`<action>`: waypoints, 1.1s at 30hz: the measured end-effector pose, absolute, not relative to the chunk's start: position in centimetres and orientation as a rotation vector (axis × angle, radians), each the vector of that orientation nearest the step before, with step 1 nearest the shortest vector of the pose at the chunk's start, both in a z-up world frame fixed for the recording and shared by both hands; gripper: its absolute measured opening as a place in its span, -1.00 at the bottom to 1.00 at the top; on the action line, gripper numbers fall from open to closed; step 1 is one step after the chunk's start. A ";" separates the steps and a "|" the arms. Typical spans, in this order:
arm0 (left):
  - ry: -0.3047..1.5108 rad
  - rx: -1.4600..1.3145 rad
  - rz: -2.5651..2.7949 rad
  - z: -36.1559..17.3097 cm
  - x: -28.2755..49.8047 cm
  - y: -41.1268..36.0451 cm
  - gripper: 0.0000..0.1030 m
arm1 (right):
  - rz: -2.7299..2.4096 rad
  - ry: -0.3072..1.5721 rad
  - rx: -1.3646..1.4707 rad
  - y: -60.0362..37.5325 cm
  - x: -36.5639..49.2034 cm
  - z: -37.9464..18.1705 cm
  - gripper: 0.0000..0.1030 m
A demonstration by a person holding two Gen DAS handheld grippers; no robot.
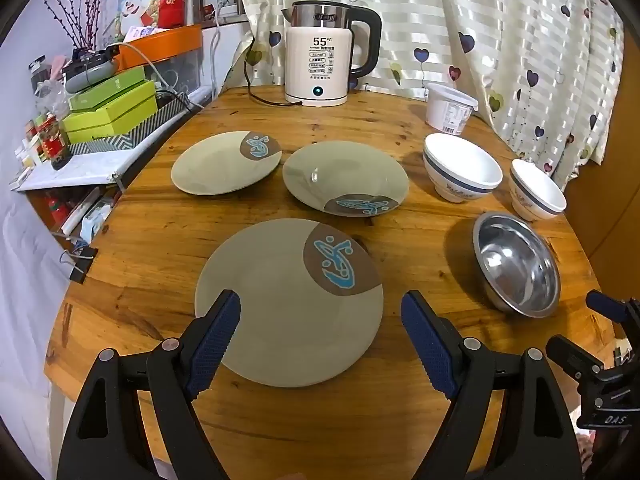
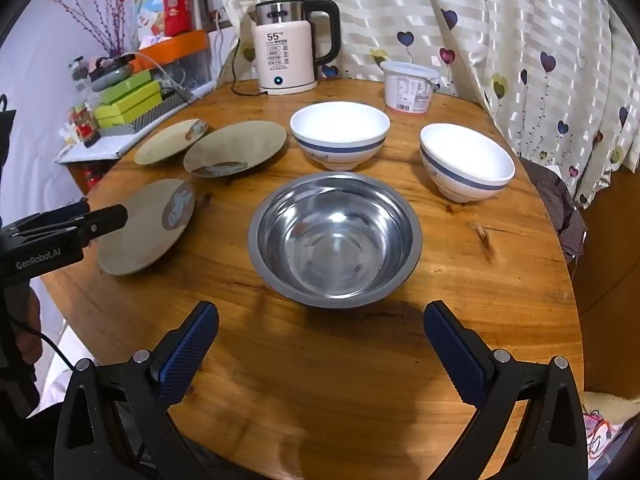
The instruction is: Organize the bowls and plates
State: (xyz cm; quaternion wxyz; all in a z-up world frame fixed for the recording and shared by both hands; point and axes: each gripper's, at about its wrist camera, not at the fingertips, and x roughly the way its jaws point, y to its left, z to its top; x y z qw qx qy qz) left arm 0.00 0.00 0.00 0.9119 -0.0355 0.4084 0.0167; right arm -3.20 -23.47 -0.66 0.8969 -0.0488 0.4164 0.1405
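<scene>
Both claws hang wide and empty: the left gripper (image 1: pixel 320 312) straddles the near beige round ceramic plate (image 1: pixel 288 300), while the shiny steel bowl (image 2: pixel 335 240) sits just ahead of the right gripper (image 2: pixel 320 320).

The kettle (image 1: pixel 320 64) reads "55°C"; the left gripper (image 2: pixel 48 240) reads "GenRobot.AI".

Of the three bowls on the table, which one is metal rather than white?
The steel bowl, nearest the open right gripper. The two white bowls behind it are ceramic-looking with a blue band.
</scene>
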 end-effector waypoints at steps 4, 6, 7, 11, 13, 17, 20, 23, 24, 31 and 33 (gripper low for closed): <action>0.835 -0.069 0.039 0.1 -0.1 0.0 0.61 | 0.295 0.865 -0.096 -23.7 -3.2 -0.6 1.00; 0.833 -0.070 0.037 0.1 -0.3 -0.1 0.61 | 0.294 0.867 -0.095 -23.7 -3.3 -0.6 1.00; 0.832 -0.069 0.036 0.1 -0.4 -0.1 0.61 | 0.295 0.869 -0.095 -23.8 -3.2 -0.7 1.00; 0.836 -0.070 0.026 -0.1 -0.8 -0.1 0.61 | 0.294 0.871 -0.095 -23.7 -3.2 -0.6 1.00; 0.855 -0.065 0.034 -0.4 -0.1 -0.1 0.61 | 0.294 0.871 -0.094 -23.6 -3.3 -0.6 1.00; 0.863 -0.046 0.042 -0.5 -0.3 -0.2 0.61 | 0.295 0.872 -0.095 -23.4 -3.3 -0.5 1.00; 0.860 -0.032 0.043 -0.5 -0.4 -0.3 0.61 | 0.294 0.873 -0.096 -23.8 -3.1 -0.6 1.00; 0.860 -0.040 0.037 -0.5 -0.6 -0.1 0.61 | 0.296 0.874 -0.096 -23.9 -2.9 -0.4 1.00; 0.860 -0.048 0.035 -0.5 -0.6 0.0 0.61 | 0.296 0.873 -0.097 -23.5 -3.0 -0.7 1.00; 0.864 -0.080 0.022 -0.7 -0.6 0.4 0.61 | 0.297 0.872 -0.100 -23.5 -3.1 -0.9 1.00; 0.867 -0.083 0.019 -0.7 -0.6 0.4 0.61 | 0.298 0.873 -0.101 -23.5 -3.1 -0.9 1.00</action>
